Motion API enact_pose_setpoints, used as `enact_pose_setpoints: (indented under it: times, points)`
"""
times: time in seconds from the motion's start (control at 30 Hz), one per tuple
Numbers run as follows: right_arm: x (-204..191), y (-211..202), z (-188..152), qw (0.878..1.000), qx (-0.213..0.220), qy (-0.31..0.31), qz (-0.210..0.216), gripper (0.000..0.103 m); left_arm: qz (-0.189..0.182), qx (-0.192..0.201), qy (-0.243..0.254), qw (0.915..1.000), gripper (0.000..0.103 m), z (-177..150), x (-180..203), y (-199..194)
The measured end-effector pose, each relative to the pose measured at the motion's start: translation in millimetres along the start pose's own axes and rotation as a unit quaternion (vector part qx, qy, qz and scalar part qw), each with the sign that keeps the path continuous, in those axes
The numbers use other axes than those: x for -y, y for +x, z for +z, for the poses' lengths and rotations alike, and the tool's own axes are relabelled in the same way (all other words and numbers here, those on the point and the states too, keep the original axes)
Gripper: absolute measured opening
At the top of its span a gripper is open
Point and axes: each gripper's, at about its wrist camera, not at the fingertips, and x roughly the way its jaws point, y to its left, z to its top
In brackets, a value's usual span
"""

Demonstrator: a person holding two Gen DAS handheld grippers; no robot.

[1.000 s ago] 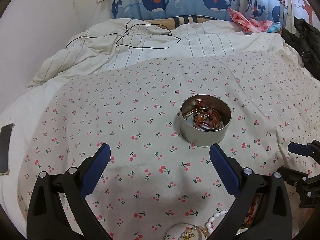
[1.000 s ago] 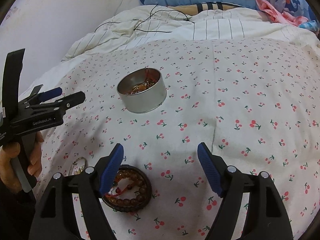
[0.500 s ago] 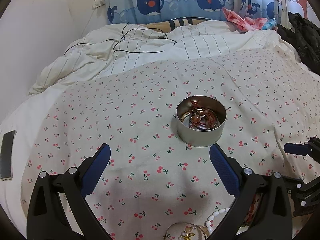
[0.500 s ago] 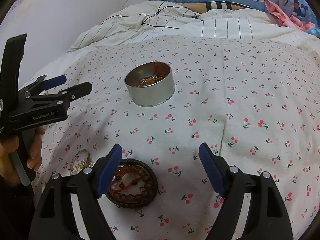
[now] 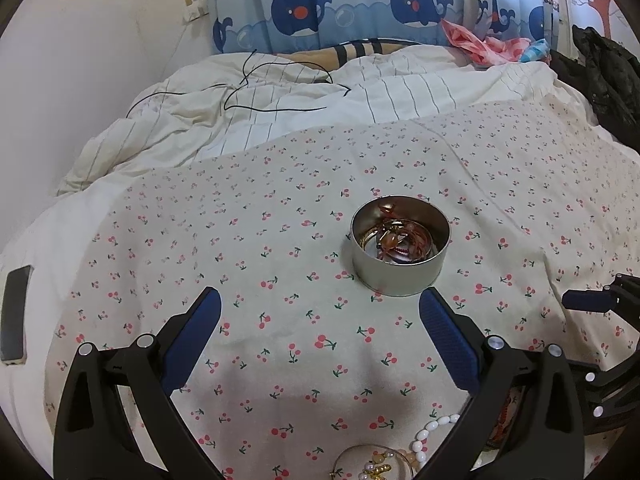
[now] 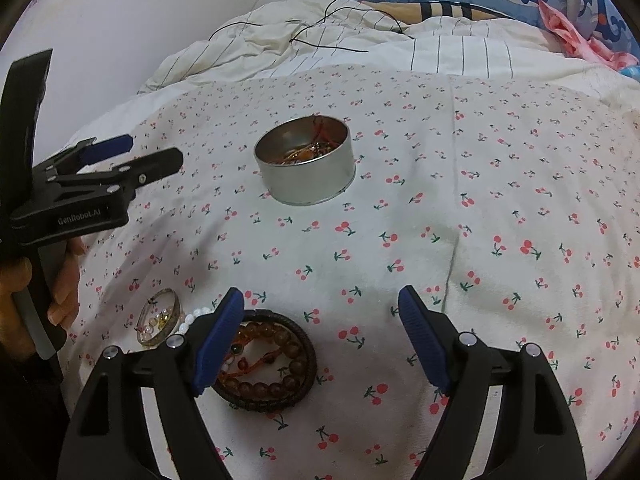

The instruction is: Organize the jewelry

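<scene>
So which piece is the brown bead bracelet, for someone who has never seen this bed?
On the cherry-print bedsheet, look nearer the camera than the round silver metal tin, by the right gripper's left blue finger. The brown bead bracelet lies there inside a dark braided band; the white bead string and clear gold-rimmed bangle beside it are paler.

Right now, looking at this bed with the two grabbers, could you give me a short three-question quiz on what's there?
1. True or false: the round metal tin already has jewelry inside.
2. Which lies nearest the right gripper? A) brown bead bracelet B) black cable C) dark phone
3. Fill in: both the right gripper and the left gripper stand ____ and hold nothing.

Key: 1 true; 2 A; 3 open.
</scene>
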Motion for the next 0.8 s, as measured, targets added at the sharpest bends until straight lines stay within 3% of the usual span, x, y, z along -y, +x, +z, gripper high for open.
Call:
enact_pose_setpoints:
  times: [0.8]
  points:
    - [-17.4, 2.2, -5.8, 0.998, -0.007, -0.066, -0.019, 0.077, 0.011, 0.018, 0.026, 0.9994, 0.095, -0.3, 8.8, -7.9]
